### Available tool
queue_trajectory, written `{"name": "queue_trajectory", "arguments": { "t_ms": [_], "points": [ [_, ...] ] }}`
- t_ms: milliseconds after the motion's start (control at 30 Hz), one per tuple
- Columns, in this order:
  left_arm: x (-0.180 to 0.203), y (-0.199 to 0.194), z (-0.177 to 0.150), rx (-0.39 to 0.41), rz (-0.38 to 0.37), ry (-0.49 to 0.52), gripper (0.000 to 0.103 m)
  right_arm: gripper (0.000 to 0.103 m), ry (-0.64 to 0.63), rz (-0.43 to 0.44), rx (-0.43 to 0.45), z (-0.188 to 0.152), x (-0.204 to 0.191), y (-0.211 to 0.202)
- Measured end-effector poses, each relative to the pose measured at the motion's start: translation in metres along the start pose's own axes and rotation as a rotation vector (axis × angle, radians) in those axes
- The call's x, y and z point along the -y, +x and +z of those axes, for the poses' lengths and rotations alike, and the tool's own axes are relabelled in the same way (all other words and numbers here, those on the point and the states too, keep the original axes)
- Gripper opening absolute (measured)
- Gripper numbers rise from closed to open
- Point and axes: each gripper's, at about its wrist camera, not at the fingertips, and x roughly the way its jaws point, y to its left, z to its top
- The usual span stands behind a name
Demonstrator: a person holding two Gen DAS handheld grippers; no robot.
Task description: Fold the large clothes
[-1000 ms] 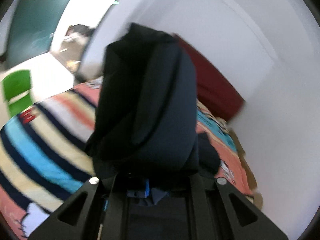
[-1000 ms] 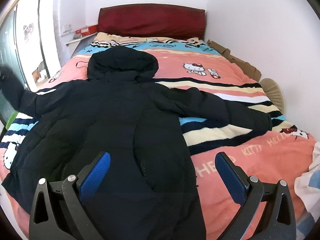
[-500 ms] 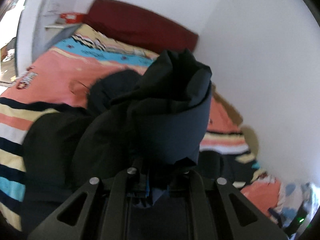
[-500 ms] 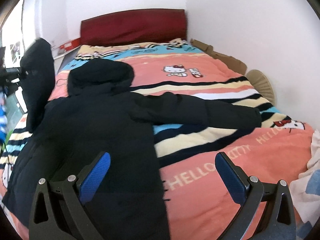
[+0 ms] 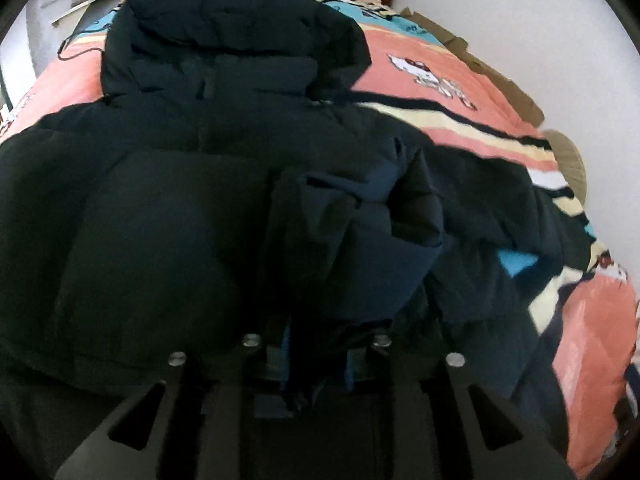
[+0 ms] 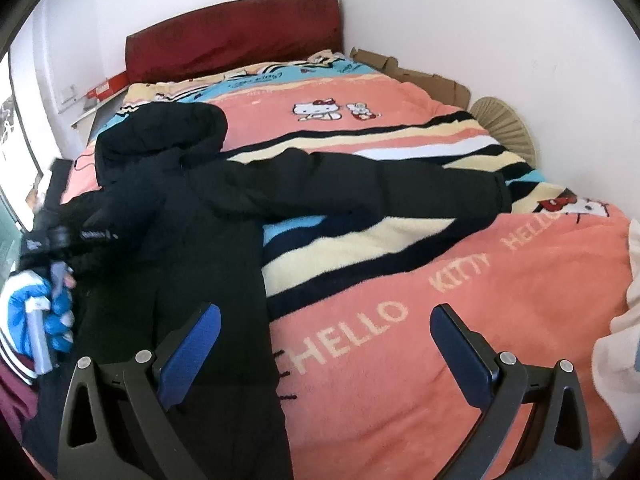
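A black hooded puffer jacket [image 6: 200,220] lies face up on the bed, its hood [image 5: 232,32] toward the headboard. One sleeve [image 6: 380,184] stretches out to the right across the blanket. The other sleeve [image 5: 360,248] is bunched over the jacket's chest, its cuff between the jaws of my left gripper [image 5: 316,360]. Those jaws are opening, with the cloth still filling the narrow gap. In the right wrist view a gloved hand [image 6: 40,312] holds that gripper at the left edge. My right gripper [image 6: 324,344] hovers open over the jacket's lower edge and the blanket, holding nothing.
A striped pink cartoon blanket [image 6: 440,280] covers the bed below a dark red headboard [image 6: 232,36]. Cardboard [image 6: 420,76] and a woven fan [image 6: 504,124] lie against the right wall. Pale cloth [image 6: 620,340] lies at the right edge. A shelf with a red box [image 6: 104,88] stands at the back left.
My left gripper swung the sleeve from the left side of the bed over and down onto the jacket's chest. My right gripper drifted a little to the right and stayed open.
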Motion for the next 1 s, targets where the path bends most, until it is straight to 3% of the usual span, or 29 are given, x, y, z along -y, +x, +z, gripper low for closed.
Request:
{"name": "queue_trajectory", "arguments": {
  "t_ms": [100,267,467,567,700,767,867,1000],
  "points": [
    [0.005,-0.006,0.0,0.004,-0.023,0.015,0.03,0.103,-0.003,0.007,0.0,-0.003,0.0,-0.001],
    [0.008,-0.036,0.001,0.046,-0.086,0.041,0.054,0.102,0.003,0.01,0.011,-0.003,0.0,-0.008],
    [0.02,-0.063,0.0,0.072,-0.14,0.097,0.055,0.103,0.012,0.005,0.025,-0.002,0.0,-0.017],
    [0.002,-0.087,0.003,0.119,-0.154,0.089,0.055,0.103,-0.007,0.017,0.026,0.001,-0.006,-0.02],
    [-0.041,-0.113,0.01,0.146,-0.109,0.07,0.055,0.103,-0.039,0.075,0.02,0.009,-0.025,-0.018],
    [-0.07,-0.124,0.016,0.162,-0.046,0.062,0.055,0.103,-0.069,0.11,0.016,0.017,-0.044,-0.012],
    [-0.126,-0.137,0.029,0.183,0.05,-0.007,0.055,0.103,-0.134,0.171,0.017,0.037,-0.087,0.006],
    [-0.181,-0.141,0.044,0.208,0.109,-0.081,0.055,0.103,-0.202,0.246,0.013,0.064,-0.149,0.037]
  ]
}}
